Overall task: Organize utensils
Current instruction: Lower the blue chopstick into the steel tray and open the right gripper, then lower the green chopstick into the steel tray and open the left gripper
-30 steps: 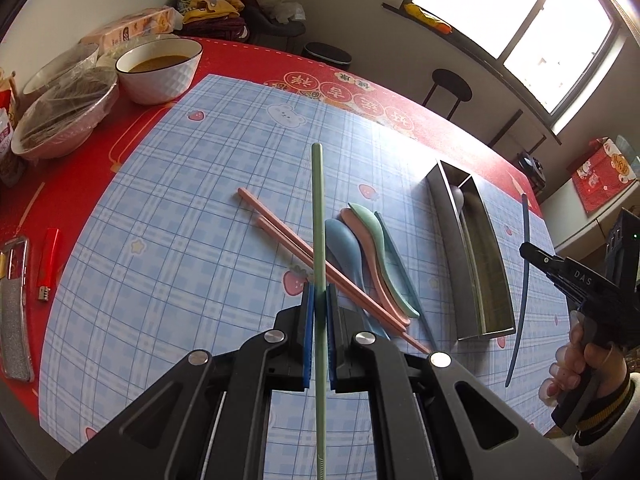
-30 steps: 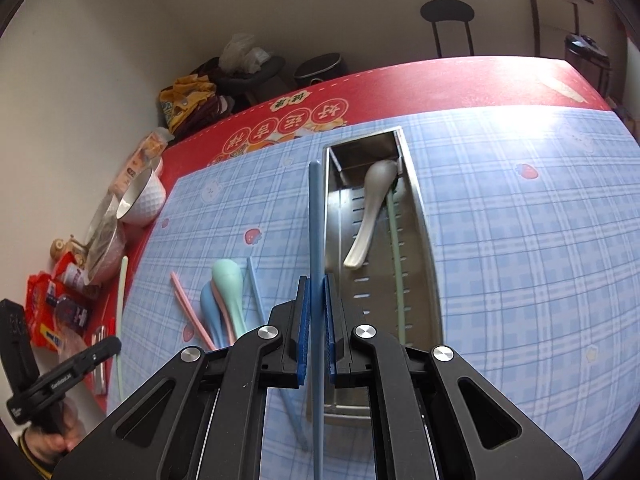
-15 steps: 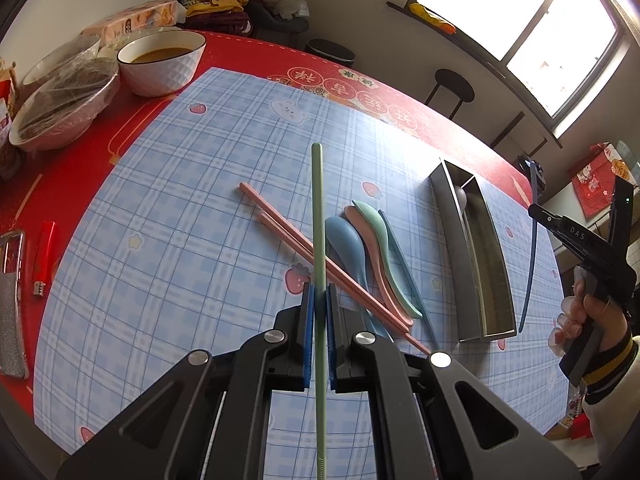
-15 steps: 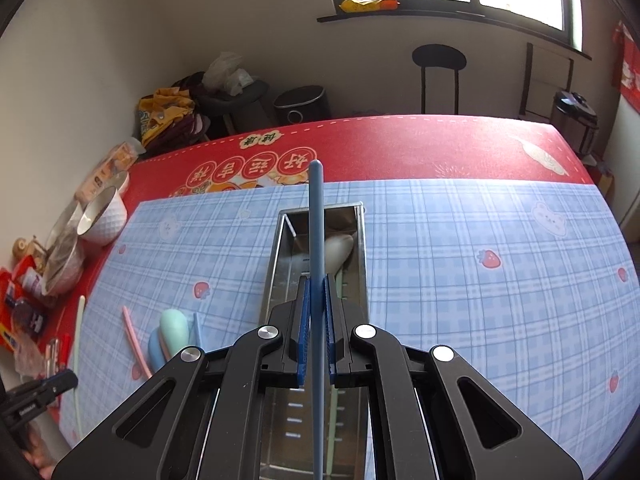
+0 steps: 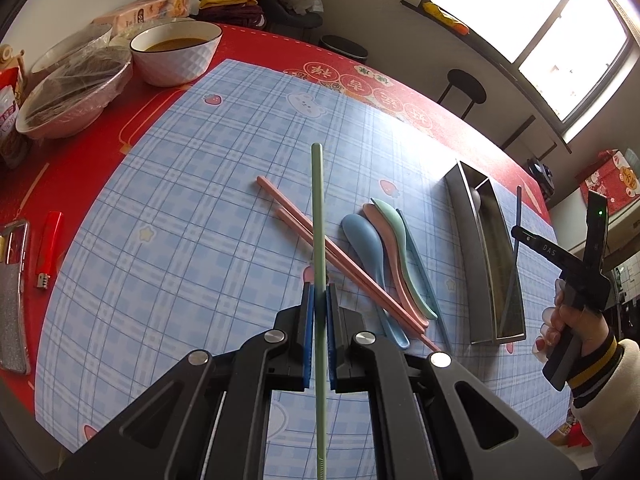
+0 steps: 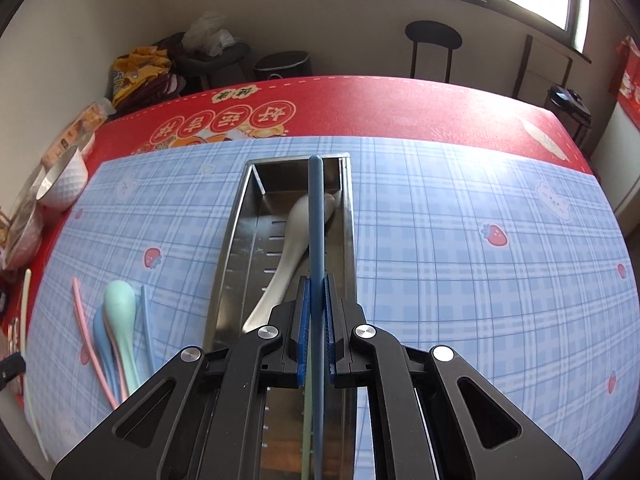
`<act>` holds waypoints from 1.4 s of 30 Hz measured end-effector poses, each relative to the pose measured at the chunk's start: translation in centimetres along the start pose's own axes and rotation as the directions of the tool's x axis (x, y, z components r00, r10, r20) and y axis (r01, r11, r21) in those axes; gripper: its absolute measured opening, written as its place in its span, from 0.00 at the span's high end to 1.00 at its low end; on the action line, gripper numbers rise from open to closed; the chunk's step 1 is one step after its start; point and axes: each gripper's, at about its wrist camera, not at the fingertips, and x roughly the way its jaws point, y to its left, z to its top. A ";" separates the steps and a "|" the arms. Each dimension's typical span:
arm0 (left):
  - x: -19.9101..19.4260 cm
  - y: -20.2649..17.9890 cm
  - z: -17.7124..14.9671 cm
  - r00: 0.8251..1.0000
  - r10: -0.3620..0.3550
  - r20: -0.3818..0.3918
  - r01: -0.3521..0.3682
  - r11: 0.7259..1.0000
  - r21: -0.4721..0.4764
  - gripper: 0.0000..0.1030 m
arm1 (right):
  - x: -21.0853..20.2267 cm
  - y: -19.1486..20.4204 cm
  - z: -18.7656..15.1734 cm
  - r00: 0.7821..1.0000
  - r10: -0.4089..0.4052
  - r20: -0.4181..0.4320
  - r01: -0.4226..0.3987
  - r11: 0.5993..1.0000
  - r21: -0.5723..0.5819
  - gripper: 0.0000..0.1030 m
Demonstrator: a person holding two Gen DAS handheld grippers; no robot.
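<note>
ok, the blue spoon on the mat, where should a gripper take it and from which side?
Blue spoon: grip the bowl end from above, jaws across its width. The bowl lies bare on the mat, but its handle runs under the pink chopsticks and touches the pink spoon. Likely lift bowl-first, sliding the handle out. Both grippers are busy with chopsticks now.

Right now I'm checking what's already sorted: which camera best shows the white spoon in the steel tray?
Right wrist view: it looks straight down into the steel tray, showing the white spoon nearly whole. Left wrist view shows only its bowl over the rim.
</note>
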 end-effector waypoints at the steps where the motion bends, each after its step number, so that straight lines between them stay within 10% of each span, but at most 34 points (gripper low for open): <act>1: 0.0 0.0 0.0 1.000 0.002 -0.001 -0.002 1.000 -0.002 0.95 | 0.1 -0.1 0.0 1.000 0.001 -0.005 -0.001 1.000 0.006 0.93; 18: 0.2 -1.3 0.6 1.000 -0.005 -0.008 0.005 1.000 0.025 0.95 | -1.3 -1.3 -0.8 0.997 0.074 -0.026 -0.071 0.992 0.102 0.91; 22: 0.4 -2.5 1.0 1.000 -0.023 -0.016 0.024 0.999 0.046 0.95 | -2.7 -1.4 -2.1 0.995 0.097 -0.016 -0.095 0.990 0.100 0.54; 34: 2.2 -7.9 1.3 0.995 -0.075 -0.063 0.083 0.988 0.128 0.95 | -5.2 -2.8 -5.2 0.987 0.163 -0.013 -0.160 0.980 0.121 0.15; 42: 3.8 -12.4 1.9 0.989 -0.111 -0.097 0.125 0.980 0.158 0.95 | -6.1 -5.6 -6.0 0.983 0.185 0.009 -0.183 0.965 0.189 0.15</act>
